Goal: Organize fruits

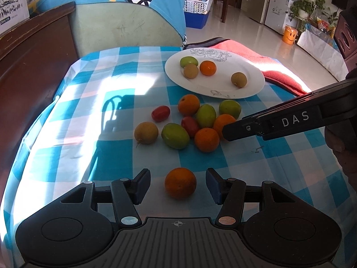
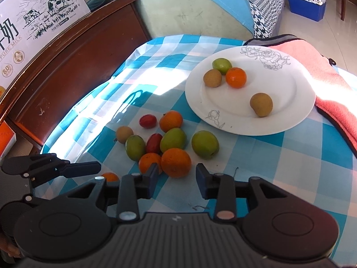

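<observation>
Both grippers' jaws apart, empty; left gripper (image 1: 177,184) flanks a lone orange (image 1: 180,183) near the plate (image 1: 245,84), fruit cluster (image 1: 191,125) between

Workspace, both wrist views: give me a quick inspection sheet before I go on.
Surface: blue-and-white checked tablecloth, sunlit patches.
Job's things: white plate holds four fruits; loose pile of orange, green, red and brown fruits on the cloth; single orange apart, nearest the left gripper.
Clutter: pink towel beside the plate.
Grippers: left gripper open, the single orange between its fingers, untouched; right gripper open, empty, at the pile's edge.
Cables: nothing seen.
Surroundings: wooden headboard, milk carton box, plants, blue basket.
</observation>
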Demonstrator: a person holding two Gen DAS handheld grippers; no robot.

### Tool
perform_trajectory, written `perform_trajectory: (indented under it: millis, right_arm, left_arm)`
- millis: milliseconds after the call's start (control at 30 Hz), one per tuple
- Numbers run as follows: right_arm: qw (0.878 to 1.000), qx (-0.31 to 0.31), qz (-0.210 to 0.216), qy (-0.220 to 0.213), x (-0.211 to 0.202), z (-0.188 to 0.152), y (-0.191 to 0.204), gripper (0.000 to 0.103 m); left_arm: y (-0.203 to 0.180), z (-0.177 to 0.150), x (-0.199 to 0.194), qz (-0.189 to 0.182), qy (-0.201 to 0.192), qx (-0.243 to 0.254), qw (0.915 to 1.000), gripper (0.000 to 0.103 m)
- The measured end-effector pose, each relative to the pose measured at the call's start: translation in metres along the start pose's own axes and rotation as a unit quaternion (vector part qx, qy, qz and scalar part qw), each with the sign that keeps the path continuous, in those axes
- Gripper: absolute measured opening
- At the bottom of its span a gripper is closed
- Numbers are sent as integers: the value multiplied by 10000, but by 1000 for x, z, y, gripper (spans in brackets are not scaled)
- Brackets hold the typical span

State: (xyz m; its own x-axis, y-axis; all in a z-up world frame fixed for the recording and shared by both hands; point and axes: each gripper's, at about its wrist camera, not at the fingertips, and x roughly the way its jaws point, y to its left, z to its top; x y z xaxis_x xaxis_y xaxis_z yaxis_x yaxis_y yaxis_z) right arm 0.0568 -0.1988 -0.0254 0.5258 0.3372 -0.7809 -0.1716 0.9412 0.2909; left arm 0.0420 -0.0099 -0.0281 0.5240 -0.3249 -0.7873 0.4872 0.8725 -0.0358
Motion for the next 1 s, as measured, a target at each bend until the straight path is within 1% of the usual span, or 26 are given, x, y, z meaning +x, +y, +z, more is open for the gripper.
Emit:
perform_trajectory:
  millis: [333,500,567,633,833,1000]
  right_arm:
    - [10000,27,-27,-4,11,3,-1,41]
    - [10000,60,-2,60,15,2,-2,41]
    - [10000,11,-23,53,15,1,-1,38]
    - [10000,11,10,58,16,1,-1,32]
    - [9999,-80,-6,74,14,-1,0,32]
    - [9996,-231,10,146,9,-2,3,32]
  left_arm:
    - [0,0,8,65,20,-50,10000,53]
    - [-1,-1,11,73,18,-30,10000,44]
    - [-1,-1,11,66,8,-38,10000,38]
    - [0,0,11,57,-7,-76,10000,35]
    - [2,2,9,100,-60,-187,9998,31]
    - [4,5,8,102,-101,-298,9995,31]
